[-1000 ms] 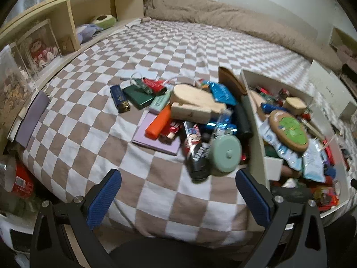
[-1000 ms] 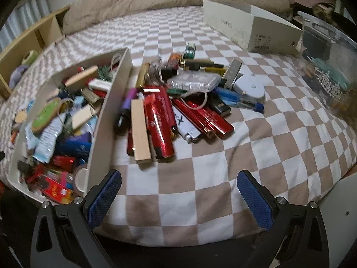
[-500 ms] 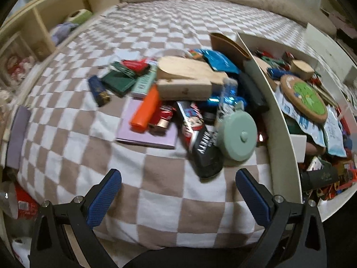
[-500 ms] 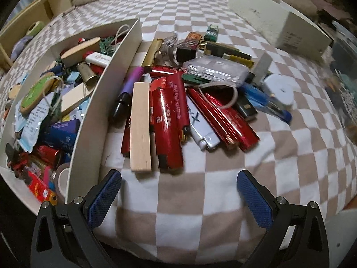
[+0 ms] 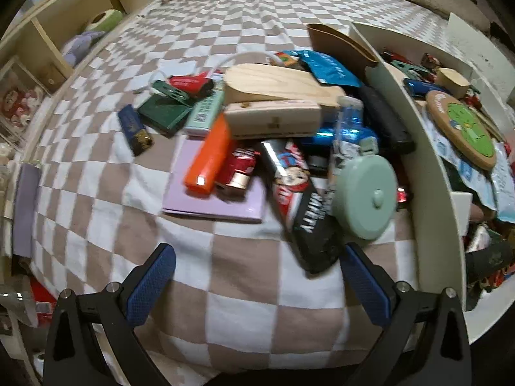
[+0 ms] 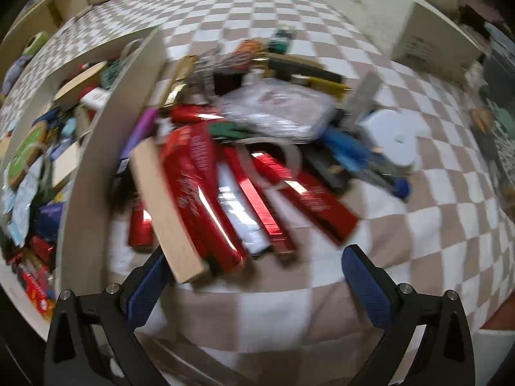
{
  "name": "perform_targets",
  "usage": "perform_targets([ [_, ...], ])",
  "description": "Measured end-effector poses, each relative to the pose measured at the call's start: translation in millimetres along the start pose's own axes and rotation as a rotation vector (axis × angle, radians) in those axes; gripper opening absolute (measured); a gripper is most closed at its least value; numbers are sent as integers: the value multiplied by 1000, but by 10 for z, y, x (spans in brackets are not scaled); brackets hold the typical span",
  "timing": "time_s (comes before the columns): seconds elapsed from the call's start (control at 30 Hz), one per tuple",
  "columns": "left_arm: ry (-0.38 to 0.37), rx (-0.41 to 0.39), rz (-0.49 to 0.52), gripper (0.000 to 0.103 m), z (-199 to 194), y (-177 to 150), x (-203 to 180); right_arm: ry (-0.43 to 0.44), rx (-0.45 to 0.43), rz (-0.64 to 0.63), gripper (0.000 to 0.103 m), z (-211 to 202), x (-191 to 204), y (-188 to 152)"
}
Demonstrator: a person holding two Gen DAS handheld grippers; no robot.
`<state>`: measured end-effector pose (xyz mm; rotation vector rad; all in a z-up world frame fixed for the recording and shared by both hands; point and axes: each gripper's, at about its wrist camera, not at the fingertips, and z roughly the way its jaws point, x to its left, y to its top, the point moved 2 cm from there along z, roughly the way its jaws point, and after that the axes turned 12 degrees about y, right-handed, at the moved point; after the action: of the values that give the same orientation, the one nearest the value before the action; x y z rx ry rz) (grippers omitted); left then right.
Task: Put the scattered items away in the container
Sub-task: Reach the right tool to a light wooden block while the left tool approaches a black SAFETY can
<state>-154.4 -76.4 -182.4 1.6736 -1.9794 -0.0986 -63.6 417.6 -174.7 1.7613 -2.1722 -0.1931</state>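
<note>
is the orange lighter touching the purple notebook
Touching. The left wrist view shows the orange plastic lighter lying with its lower end on top of the flat purple notebook, no gap visible.

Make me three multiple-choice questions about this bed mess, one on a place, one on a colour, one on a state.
1. Where does the orange lighter lie?
A. in the box
B. partly on the purple notebook
C. on the shelf

2. What colour is the round lid beside the box?
A. mint green
B. yellow
C. black

3. How are the left tongs?
A. shut on the lighter
B. open, holding nothing
C. shut on the lid

Answers: 1 B, its lower end overlaps the notebook. 2 A, pale green disc with a knob. 3 B, fingers wide apart over bare bedspread.
</note>
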Motion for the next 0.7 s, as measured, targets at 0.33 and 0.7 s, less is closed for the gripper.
perform_targets([
  [0.33, 89, -3, -33, 103, 56, -10, 293, 18, -46, 151, 103, -168, -563, -48],
  [0.7, 131, 16, -111, 103, 210, 84, 597, 7, -54, 204, 103, -242, -686, -110],
])
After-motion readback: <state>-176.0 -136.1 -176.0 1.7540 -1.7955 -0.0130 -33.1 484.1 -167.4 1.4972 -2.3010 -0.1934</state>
